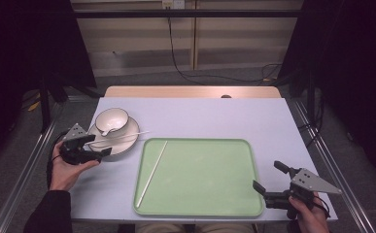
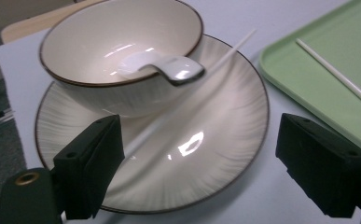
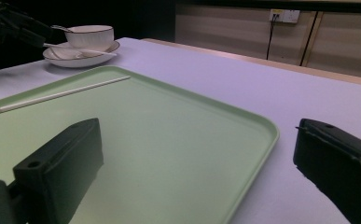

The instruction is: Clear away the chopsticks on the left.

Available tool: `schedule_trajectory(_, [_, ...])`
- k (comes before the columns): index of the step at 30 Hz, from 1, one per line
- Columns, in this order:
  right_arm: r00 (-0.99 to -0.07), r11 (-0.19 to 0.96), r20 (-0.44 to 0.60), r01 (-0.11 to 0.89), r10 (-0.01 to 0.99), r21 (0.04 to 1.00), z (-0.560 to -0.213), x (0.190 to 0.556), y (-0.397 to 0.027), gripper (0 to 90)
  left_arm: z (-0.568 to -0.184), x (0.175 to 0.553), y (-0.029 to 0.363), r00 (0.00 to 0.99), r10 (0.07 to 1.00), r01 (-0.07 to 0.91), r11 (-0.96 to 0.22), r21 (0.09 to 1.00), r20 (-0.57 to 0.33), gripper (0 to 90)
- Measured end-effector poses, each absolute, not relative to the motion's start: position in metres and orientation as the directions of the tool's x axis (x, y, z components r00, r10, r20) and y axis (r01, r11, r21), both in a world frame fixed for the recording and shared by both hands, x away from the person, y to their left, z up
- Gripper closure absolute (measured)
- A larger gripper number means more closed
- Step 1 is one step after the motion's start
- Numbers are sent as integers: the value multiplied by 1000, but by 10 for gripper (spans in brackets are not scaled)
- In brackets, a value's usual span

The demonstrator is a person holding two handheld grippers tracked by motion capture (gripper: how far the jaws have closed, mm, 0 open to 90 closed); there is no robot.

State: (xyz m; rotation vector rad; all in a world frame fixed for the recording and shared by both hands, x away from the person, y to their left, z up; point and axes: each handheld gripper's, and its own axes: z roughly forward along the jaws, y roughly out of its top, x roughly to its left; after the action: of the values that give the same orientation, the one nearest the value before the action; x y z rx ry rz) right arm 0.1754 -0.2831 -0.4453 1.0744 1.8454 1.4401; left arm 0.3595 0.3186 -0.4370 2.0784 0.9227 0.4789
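A bowl (image 1: 111, 119) holding a spoon (image 2: 162, 68) sits on a plate (image 1: 127, 141), with one chopstick (image 1: 125, 136) across the plate. The other chopstick (image 1: 152, 172) lies in the green tray (image 1: 244, 204). The left claw (image 1: 98, 146) is spread at the plate's edge, pinching nothing; the right claw (image 1: 268, 177) is spread beside the tray.

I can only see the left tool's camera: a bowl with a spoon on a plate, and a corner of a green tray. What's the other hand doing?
Observer: The right tool is by the near right corner of the tray, jaws open, holding nothing.
Operator: Is there anything on that tray besides the white stick?
Observer: No. One chopstick lies along its left side, and the rest is bare.
Operator: Where is my tool relative to the plate?
Observer: From above, the left tool is at the near left edge of the plate, pointing toward the tray.
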Motion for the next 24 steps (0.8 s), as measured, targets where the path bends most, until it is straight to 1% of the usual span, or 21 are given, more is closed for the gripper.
schedule_trajectory(2, [-539, 113, 38, 245, 841, 963, -445, 175, -284, 10, -439, 364, 319, 650, 760, 463, -413, 785, 17, 182])
schedule_trajectory(4, [-534, 101, 46, 244, 844, 965, -444, 174, -283, 10, -441, 368, 319, 633, 774, 481, -407, 776, 13, 195])
schedule_trajectory(6, [-537, 107, 43, 245, 842, 964, -445, 174, -283, 10, -442, 371, 318, 646, 763, 471, -423, 774, 23, 277])
schedule_trajectory(9, [-537, 107, 44, 247, 843, 963, -445, 175, -283, 10, -444, 374, 318, 651, 759, 468, -433, 770, 32, 300])
schedule_trajectory(11, [-537, 109, 43, 248, 842, 963, -445, 175, -283, 10, -447, 377, 319, 652, 757, 474, -449, 758, 41, 342])
schedule_trajectory(13, [-534, 106, 47, 251, 844, 962, -445, 175, -283, 10, -450, 381, 319, 663, 748, 477, -453, 753, 30, 352])
schedule_trajectory(14, [-535, 108, 45, 251, 844, 962, -445, 175, -284, 10, -450, 381, 319, 663, 748, 477, -453, 753, 30, 376])
schedule_trajectory(17, [-534, 106, 48, 253, 844, 962, -446, 174, -283, 10, -453, 384, 319, 667, 745, 482, -449, 753, 17, 379])
schedule_trajectory(19, [-532, 104, 50, 255, 845, 961, -446, 174, -283, 10, -454, 386, 318, 668, 743, 477, -465, 746, 36, 390])
schedule_trajectory(20, [-532, 106, 48, 254, 846, 961, -446, 174, -283, 10, -455, 386, 318, 675, 737, 481, -469, 741, 28, 400])
schedule_trajectory(24, [-531, 105, 51, 259, 846, 960, -446, 174, -283, 9, -456, 388, 317, 672, 739, 471, -476, 742, 47, 446])
